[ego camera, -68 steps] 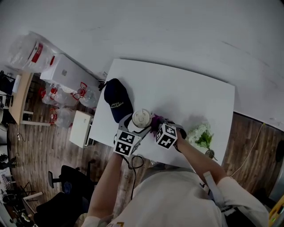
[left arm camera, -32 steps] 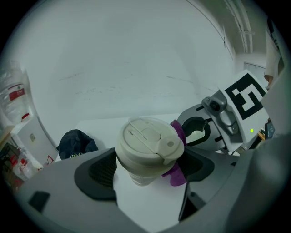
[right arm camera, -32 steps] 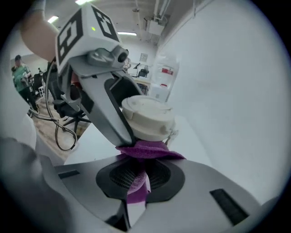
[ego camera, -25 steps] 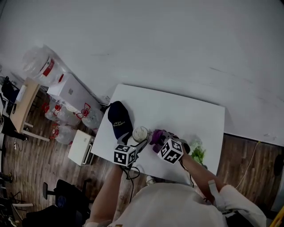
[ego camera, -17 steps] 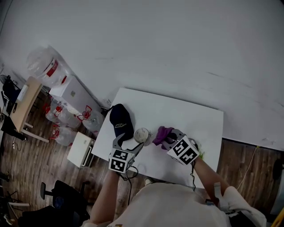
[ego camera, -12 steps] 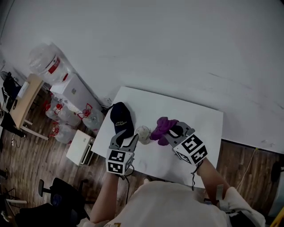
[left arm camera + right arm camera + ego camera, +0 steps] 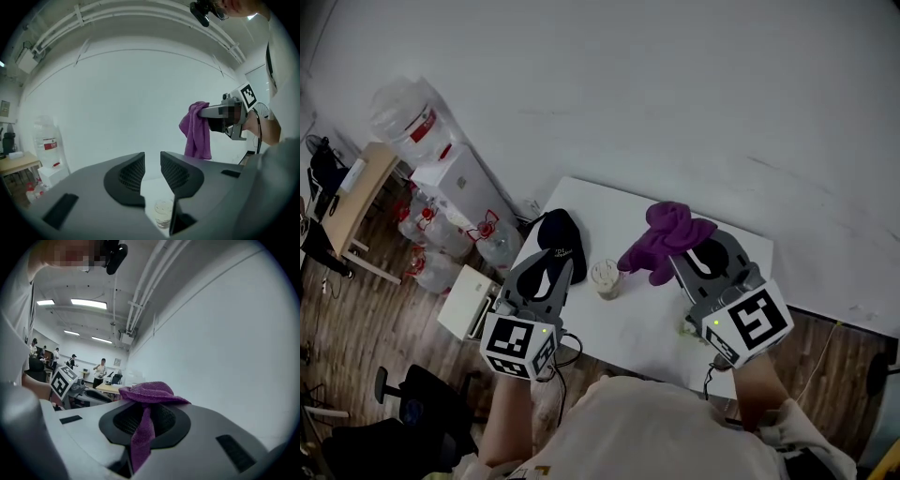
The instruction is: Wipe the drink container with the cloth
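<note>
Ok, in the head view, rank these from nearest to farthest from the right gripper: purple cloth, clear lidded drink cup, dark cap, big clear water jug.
1. Purple cloth, clamped in the right gripper.
2. Clear lidded drink cup, on the white table, left of it.
3. Dark cap, at the table's left edge.
4. Big clear water jug, far left, off the table.

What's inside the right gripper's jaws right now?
The purple cloth, pinched between the right gripper's jaws, bunched over the top with a strip hanging down. It covers where the pads meet.
</note>
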A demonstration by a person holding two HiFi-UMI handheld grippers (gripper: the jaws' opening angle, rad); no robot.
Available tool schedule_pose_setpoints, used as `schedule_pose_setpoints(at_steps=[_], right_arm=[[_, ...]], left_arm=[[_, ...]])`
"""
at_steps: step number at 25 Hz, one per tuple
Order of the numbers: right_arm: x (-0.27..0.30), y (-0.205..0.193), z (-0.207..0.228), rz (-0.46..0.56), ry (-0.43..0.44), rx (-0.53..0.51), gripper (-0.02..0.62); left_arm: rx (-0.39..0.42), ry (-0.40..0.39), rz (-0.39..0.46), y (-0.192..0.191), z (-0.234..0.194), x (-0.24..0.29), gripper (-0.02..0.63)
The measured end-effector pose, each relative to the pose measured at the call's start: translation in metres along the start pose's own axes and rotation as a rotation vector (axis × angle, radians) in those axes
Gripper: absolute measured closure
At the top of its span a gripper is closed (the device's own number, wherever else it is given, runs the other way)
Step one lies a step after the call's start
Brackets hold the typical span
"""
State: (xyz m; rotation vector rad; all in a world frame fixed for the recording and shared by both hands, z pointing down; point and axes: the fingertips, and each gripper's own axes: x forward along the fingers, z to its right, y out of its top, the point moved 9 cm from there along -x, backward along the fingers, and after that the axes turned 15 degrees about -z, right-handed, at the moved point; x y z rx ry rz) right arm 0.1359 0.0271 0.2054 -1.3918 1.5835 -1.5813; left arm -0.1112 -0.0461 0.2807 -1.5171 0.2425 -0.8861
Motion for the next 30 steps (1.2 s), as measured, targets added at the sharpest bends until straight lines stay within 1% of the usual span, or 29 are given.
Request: schedule_pose_setpoints(at_steps=[3, 7, 10, 12, 14, 16, 19, 22, 24, 30], right_arm=[[-0.012, 0.013, -0.003, 0.051, -0.045, -0.023, 0.532], [-0.024, 0.022, -0.012, 0.087, -0.032, -0.043, 0.532], [-0.030, 0.024, -0.021, 0.083, -0.023, -0.065, 0.532], [-0.031, 0.024, -0.029, 0.090, -0.009, -0.059, 0.532], [-0.030, 0.026, -0.040, 0.100, 0.006, -0.066, 0.532], [-0.027, 0.023, -0.051, 0.082, 0.018, -0.102, 0.532], [-0.025, 0.013, -0.064, 0.038, 0.043, -0.117, 0.532], [-0.023, 0.004, -0.072, 0.020, 0.056, -0.100, 0.532], [-0.022, 0.001, -0.076, 0.015, 0.059, -0.087, 0.532], [-0.023, -0.001, -0.072, -0.026, 0.019, -0.061, 0.532]], left_arm=[[0.031, 0.012, 0.045, 0.013, -0.001, -0.018, 0.516], [0.115, 0.064, 0.085, 0.026, 0.000, -0.043, 0.539], [0.109, 0.077, 0.104, 0.027, -0.001, -0.057, 0.552], [0.108, 0.087, 0.108, 0.024, -0.001, -0.062, 0.557], [0.132, 0.100, 0.098, 0.020, 0.001, -0.064, 0.560], [0.147, 0.100, 0.087, 0.018, 0.006, -0.065, 0.565], [0.149, 0.087, 0.078, 0.010, 0.012, -0.070, 0.569], [0.099, 0.075, 0.069, 0.005, 0.021, -0.073, 0.569], [0.101, 0.068, 0.054, -0.001, 0.023, -0.074, 0.570], [0.098, 0.052, 0.043, -0.011, 0.024, -0.085, 0.569]])
